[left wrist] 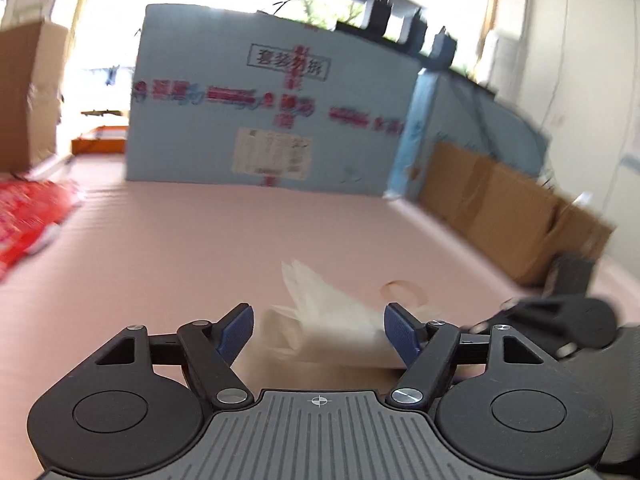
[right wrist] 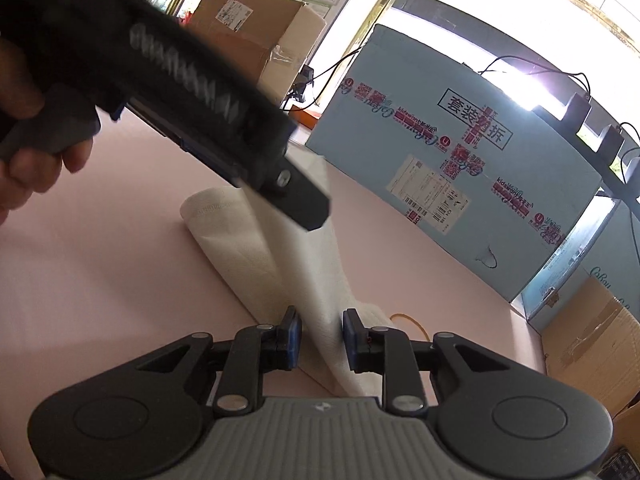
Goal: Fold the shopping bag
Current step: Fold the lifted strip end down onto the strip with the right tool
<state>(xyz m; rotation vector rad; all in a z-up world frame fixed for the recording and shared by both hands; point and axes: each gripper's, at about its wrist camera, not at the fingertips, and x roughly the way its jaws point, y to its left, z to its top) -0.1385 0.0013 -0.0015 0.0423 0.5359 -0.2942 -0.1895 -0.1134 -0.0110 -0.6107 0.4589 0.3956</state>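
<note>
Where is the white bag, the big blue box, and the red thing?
white bag [right wrist: 316, 280]: right wrist view, on the raised fold of cloth.
big blue box [left wrist: 224, 80]: left wrist view, on its front face.
red thing [left wrist: 24, 216]: left wrist view, on its printed top.

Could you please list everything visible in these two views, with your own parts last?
shopping bag: one, white cloth, partly folded on the pink table.
big box: one, light blue with red tape, at the table's far edge.
cardboard boxes: several, brown, along the right wall.
red packet: one, far left on the table.
left gripper: open, above the bag.
right gripper: jaws either side of a raised bag fold.
</note>
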